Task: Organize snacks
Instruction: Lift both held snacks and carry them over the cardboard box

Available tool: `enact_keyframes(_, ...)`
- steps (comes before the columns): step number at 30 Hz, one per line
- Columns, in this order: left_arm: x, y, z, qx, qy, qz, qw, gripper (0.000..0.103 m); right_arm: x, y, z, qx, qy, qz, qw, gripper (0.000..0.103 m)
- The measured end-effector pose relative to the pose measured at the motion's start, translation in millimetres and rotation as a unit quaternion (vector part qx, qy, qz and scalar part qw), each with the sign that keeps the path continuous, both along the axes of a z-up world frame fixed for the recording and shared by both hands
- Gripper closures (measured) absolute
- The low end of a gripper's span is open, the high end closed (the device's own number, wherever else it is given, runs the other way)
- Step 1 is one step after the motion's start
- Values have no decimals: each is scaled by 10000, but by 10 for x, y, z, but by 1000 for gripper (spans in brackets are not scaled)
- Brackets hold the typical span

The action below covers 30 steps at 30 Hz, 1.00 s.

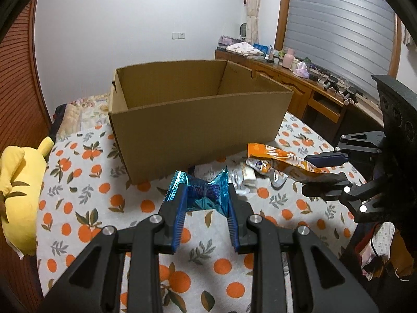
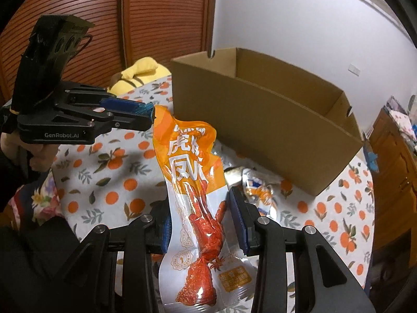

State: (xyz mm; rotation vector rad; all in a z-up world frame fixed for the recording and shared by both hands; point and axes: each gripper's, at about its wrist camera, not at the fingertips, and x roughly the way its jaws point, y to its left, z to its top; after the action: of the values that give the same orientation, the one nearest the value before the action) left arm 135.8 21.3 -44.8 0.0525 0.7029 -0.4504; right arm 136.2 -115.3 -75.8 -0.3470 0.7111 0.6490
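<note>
My left gripper (image 1: pixel 206 193) is shut on a shiny blue snack packet (image 1: pixel 206 191), squeezed at its middle and held above the bedspread in front of the cardboard box (image 1: pixel 198 122). My right gripper (image 2: pixel 200 208) is shut on a long orange packet (image 2: pixel 192 161) with a red snack inside, its top flopping toward the box (image 2: pixel 260 120). In the left wrist view the right gripper (image 1: pixel 312 172) comes in from the right with the orange packet (image 1: pixel 278 159). The right wrist view shows the left gripper (image 2: pixel 149 117) at the left, held by a hand (image 2: pixel 39 154).
The open box stands on a bed with an orange-print sheet (image 1: pixel 86 208). Several loose snack packets (image 1: pixel 250 176) lie by the box's near right corner (image 2: pixel 258 185). A yellow plush toy (image 1: pixel 20 182) rests at the left edge. A cluttered wooden desk (image 1: pixel 299 78) stands behind on the right.
</note>
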Motion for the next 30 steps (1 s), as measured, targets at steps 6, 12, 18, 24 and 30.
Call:
enact_keyframes(6,48,-9,179,-18,-177,-5,9998,77,40,-26,155,39,-169,-58,9998,65)
enact_keyframes(12,182,-29,429,-57,-389,-39,9992,77,138,-70,383,179,-367,-101,9991,65)
enact_keyframes(18,487,-64,640,-89,-545,-83,9984,77,368,-103,599,329,-601,-110,9976,65)
enact_keyframes(24,865,-79,795,-38,-612,-83,9981,77,693,-108,751,458,-702,-81,9964,65)
enact_keyframes(30,1177,-100,838,-6,-593,-47,9982,77,1015,-75,821,521,-762,-59,9957,65)
